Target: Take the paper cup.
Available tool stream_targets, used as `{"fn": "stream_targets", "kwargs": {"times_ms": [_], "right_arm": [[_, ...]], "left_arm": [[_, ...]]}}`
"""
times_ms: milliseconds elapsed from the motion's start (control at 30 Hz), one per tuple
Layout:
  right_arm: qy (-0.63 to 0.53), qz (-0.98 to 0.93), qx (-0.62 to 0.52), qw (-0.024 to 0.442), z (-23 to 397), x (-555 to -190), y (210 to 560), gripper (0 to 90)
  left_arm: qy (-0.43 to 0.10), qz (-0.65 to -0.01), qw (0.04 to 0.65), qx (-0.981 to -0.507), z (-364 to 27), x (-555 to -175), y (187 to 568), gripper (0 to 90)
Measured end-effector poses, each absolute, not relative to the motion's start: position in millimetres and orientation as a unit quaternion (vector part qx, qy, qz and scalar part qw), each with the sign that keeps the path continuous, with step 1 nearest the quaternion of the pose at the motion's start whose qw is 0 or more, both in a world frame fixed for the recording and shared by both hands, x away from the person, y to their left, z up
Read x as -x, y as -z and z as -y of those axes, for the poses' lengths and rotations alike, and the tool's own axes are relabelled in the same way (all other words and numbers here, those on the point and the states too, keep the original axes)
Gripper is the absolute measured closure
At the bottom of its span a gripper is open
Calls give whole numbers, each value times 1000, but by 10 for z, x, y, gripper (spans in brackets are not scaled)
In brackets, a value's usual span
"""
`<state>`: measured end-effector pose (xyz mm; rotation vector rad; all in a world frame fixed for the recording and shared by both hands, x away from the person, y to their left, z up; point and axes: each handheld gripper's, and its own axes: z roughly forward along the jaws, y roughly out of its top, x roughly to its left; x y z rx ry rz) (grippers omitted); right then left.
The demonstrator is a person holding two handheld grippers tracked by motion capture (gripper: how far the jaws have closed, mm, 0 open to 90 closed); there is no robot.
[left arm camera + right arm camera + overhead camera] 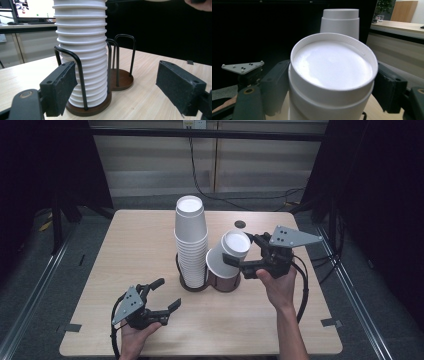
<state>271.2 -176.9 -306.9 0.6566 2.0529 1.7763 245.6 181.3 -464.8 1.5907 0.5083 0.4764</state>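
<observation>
A two-ring cup holder [207, 282] is sitting near the middle of the bench [125, 250]. A tall stack of upturned paper cups [190, 240] is standing in its left ring. Just to the right of it, a shorter stack of cups [226, 257] is leaning over the right ring, tilted, with the right claw [244, 254] closing around its sides from the right. The left claw [167, 296] is hovering nearer the person, before and left of the holder, its jaws standing apart with nothing between them.
</observation>
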Motion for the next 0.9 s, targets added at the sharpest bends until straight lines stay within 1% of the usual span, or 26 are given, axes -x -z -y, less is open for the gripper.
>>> {"fn": "stream_targets", "kwargs": {"times_ms": [200,533,767,900], "right_arm": [[-632,-719,-231,175,1726,-2638,3171,231],[-636,-720,-229,156,1649,-2543,3389,232],[-641,-721,-221,144,1596,-2479,3528,232],[-636,-729,-218,133,1537,-2464,3623,233]], "left_arm": [[-202,-209,645,-707,-1770,-2457,4604,164],[-185,-200,658,-702,-1725,-2456,4560,168],[-164,-185,660,-710,-1640,-2436,4555,166],[-161,-165,653,-721,-1576,-2407,4558,178]]}}
